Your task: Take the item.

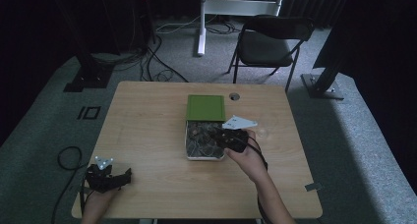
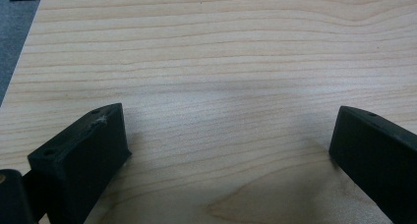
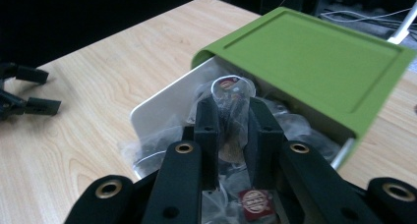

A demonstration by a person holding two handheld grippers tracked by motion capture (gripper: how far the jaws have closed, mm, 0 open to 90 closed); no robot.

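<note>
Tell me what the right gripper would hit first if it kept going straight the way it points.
Probably the green lid half covering the white box. The right gripper, shut on a clear packet, aims toward its near edge, though depth is unclear.

box [image 1: 189,144] mid-table [image 1: 147,126] | lid [image 1: 205,107] over its far end | packets [image 1: 201,138] inside | chair [image 1: 268,42] behind table

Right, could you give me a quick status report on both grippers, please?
Left gripper open, on bare table. Right gripper shut on clear packet, over white box. Green lid half covering.
</note>
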